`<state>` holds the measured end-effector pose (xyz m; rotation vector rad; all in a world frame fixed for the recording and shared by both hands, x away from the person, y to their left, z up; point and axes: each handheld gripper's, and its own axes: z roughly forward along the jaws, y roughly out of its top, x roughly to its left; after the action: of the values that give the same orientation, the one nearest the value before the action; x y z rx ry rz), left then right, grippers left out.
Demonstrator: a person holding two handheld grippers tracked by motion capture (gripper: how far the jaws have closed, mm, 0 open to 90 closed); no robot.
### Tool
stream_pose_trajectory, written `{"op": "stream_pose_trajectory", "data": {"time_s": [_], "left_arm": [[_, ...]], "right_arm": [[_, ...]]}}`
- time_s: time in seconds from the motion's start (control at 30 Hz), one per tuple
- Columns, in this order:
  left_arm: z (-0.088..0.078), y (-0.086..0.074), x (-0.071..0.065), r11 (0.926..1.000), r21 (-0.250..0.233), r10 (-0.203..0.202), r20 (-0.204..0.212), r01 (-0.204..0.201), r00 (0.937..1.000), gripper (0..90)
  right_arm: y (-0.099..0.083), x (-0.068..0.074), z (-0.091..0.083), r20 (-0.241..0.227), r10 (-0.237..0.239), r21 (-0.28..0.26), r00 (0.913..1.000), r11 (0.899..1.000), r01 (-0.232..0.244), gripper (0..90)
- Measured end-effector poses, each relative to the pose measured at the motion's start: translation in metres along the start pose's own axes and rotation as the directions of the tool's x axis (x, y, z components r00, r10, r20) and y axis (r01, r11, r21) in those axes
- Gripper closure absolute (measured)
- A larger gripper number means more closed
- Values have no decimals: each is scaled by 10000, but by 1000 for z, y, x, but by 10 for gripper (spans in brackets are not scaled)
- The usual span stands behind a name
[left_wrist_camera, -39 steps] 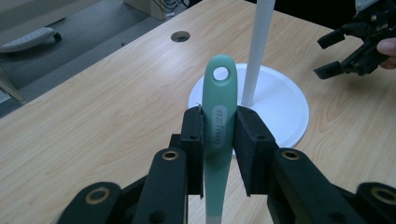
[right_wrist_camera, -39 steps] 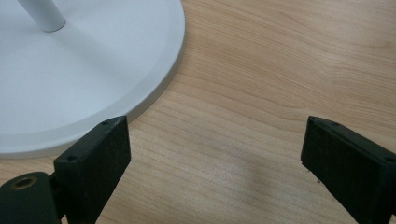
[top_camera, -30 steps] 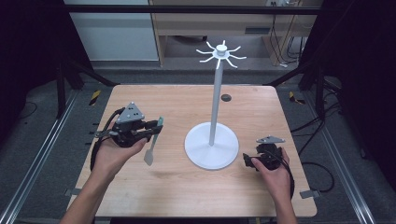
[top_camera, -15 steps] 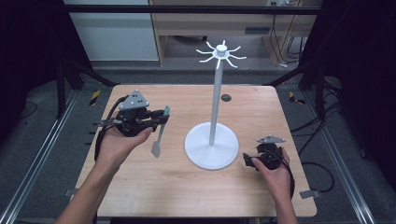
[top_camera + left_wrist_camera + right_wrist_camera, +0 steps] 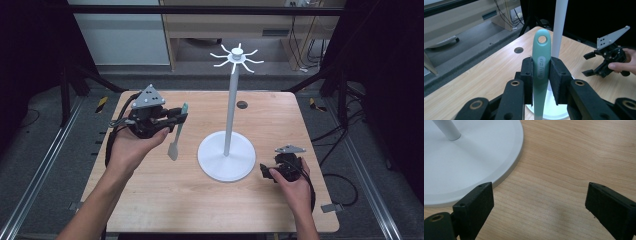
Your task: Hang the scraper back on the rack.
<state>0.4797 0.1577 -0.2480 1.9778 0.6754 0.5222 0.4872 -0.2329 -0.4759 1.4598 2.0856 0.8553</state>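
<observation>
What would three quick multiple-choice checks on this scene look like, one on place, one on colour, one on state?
1. Where does the right tool sit?
A. Beside the rim of the white stand's base
B. Up at the stand's hooks
C. At the table's far left corner

2. What colour is the handle of the utensil in the left tool?
A. Red
B. Mint green
C. Black

3. How do the right tool's jaws stand?
A. Shut on the utensil
B. Shut on the stand's pole
C. Open, with bare table between them

Answers:
1. A, since the high view shows it low on the table next to the white stand's base.
2. B, as the left gripper view shows a pale green handle with a hanging hole, pads pressed on both sides.
3. C, because the right gripper view shows the pads wide apart over wood.
</observation>
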Motion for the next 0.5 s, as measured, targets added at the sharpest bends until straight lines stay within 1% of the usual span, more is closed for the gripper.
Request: {"op": "stream_pose_trajectory", "data": {"time_s": [0.07, 0.23, 0.37, 0.5], "left_arm": [[0, 4, -1, 10000, -54, 23, -15, -23, 10000, 741], [-2, 16, -2, 9993, -386, -26, -56, 24, 10000, 742], [-3, 24, -5, 9989, -463, 69, -69, -72, 10000, 742], [-2, 32, -5, 9986, -524, 74, -28, -75, 10000, 741]], "right_arm": [[0, 0, 0, -16, -22, -5, 10000, 10000, 22, 87], [0, 0, 0, -19, -27, -4, 10000, 10000, 27, 87], [0, 0, 0, -14, -42, -4, 10000, 10000, 42, 87], [0, 0, 0, -8, -58, -2, 10000, 10000, 58, 87]]}}
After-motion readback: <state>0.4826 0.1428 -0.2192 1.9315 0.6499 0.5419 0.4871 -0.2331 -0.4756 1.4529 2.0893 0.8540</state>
